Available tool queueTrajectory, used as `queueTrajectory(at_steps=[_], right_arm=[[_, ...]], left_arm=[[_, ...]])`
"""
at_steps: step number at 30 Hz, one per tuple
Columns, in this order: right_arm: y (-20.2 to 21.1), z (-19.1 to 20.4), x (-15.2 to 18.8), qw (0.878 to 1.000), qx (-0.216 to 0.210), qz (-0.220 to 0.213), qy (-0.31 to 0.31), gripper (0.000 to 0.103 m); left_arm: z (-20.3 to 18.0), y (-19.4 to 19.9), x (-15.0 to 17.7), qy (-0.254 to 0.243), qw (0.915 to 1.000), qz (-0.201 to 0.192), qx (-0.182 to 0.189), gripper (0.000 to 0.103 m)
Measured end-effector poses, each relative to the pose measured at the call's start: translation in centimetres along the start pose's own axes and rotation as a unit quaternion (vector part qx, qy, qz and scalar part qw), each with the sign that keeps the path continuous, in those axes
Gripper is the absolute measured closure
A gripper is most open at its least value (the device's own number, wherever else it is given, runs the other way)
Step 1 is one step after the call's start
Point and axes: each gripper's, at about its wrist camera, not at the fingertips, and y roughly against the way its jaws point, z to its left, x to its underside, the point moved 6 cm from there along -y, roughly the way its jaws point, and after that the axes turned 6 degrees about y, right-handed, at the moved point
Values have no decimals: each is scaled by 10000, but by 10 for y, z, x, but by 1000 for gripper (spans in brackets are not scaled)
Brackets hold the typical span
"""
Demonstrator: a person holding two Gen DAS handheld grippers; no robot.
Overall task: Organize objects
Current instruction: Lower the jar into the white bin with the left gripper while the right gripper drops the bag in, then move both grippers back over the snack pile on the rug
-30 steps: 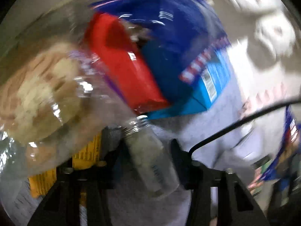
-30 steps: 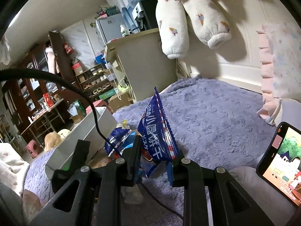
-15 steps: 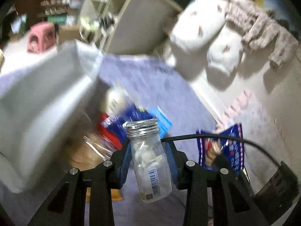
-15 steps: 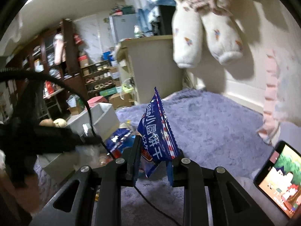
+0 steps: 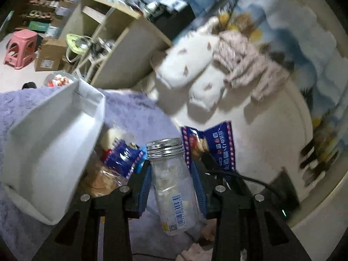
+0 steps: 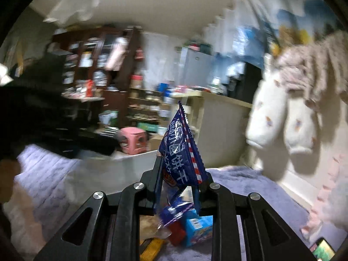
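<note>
Now I see the glass jar (image 5: 171, 184) upright between the pads of my left tool (image 5: 171, 180), clamped at a narrow gap, lifted above the snack pile (image 5: 121, 158) beside the white bin (image 5: 54, 152). A second ago that pile filled the view; the jaws have closed slightly since. My right tool (image 6: 180, 187) pinches the blue biscuit packet (image 6: 182, 152), nearly closed, over the purple blanket (image 6: 250, 187).

Motion smears the dark wooden shelves (image 6: 102, 69); the lit phone screen (image 6: 323, 251) is cut by the picture's edge.
</note>
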Motion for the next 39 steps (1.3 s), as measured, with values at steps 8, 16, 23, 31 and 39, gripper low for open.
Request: queueTrajectory(at_steps=[8,16,23,31,39], right_arm=[[-8,33,0,9932,-1151,-45,163,79],[-77,116,-6,9716,-2140,1009,57,79],[-122,143,33,9537,-2307,1875,-452,79],[-129,172,70,9392,-2467,2385,-94,78],[-123,172,69,9360,-2616,2355,-90,74]], left_arm=[[70,20,-21,736,9756,-1013,-1804,72],[139,1,-18,1322,9368,-769,-3146,72],[167,-20,-15,1763,9311,-437,-3163,72],[207,-35,3,2402,9083,72,-3425,69],[202,-14,0,2694,9140,-337,-3013,59]])
